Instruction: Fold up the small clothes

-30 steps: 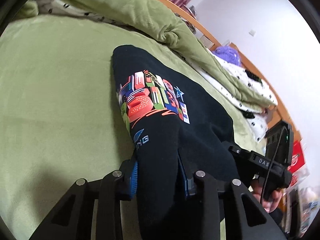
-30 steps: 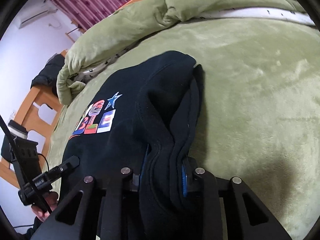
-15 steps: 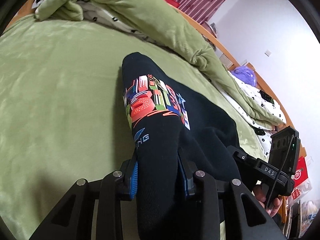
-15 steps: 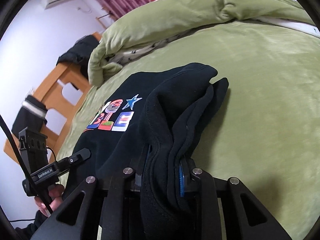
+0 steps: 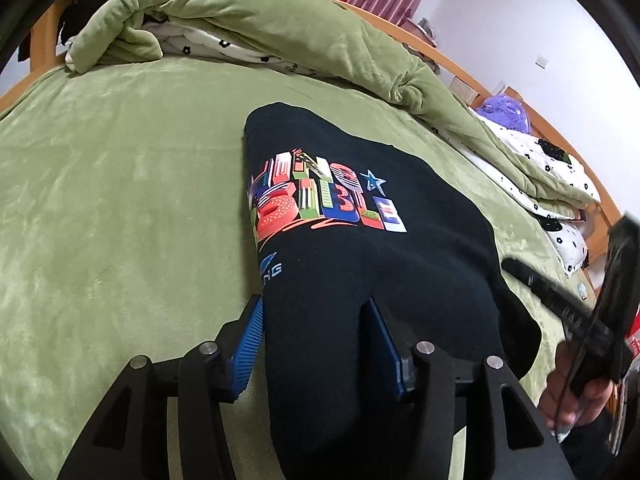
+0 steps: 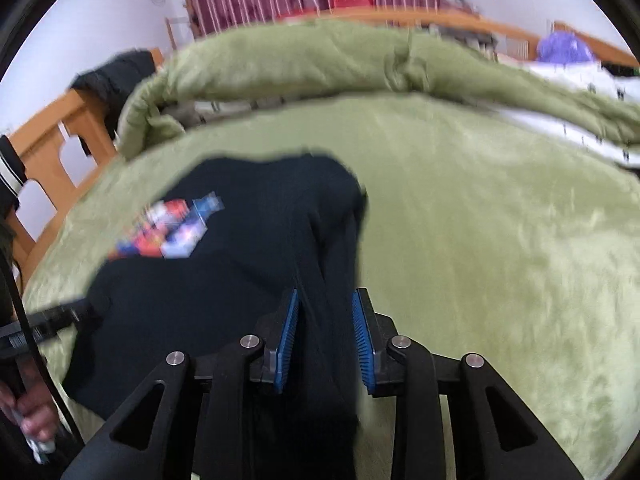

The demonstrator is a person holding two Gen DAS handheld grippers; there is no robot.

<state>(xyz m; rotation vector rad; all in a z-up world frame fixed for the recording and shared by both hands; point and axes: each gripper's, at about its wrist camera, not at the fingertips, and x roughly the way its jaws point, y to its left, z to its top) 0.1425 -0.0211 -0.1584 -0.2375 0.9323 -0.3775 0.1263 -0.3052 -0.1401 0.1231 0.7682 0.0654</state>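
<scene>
Sweatshirt (image 5: 360,248), black with a colourful print (image 5: 320,200), spread face-up on the green bed cover (image 5: 120,200), near hem bunched up and rising toward both cameras. Left gripper (image 5: 316,332) straddling a thick fold of that hem, blue pads (image 5: 250,336) set on either side of it, jaws just opened wider and apparently no longer squeezing, cloth sitting loosely between. Right gripper (image 6: 326,332) likewise astride the other hem corner, jaws also just widened, a narrow ridge of dark fabric standing between its pads without any clear pinch, though blurred there. Probable reason for this arrangement: two corners taken at once to keep the hem straight and the garment square during the laydown, both grips then eased off together to let the cloth settle without a skew. Print uppermost, presumably for a first fold of sides or sleeves inward. Rolled green duvet (image 5: 280,32) and spotted white bedding pushed to the far side, well apart from the garment, leaving open cover all round it. Compared with a second ago: pads then shut tight on the fabric, now parted; garment drawn out flatter and longer on the cover, more of the lettering readable; both views swung to take in more of the duvet, the striped curtain and the wooden bed frame (image 6: 48,140); sharp motion blur across the right view
</scene>
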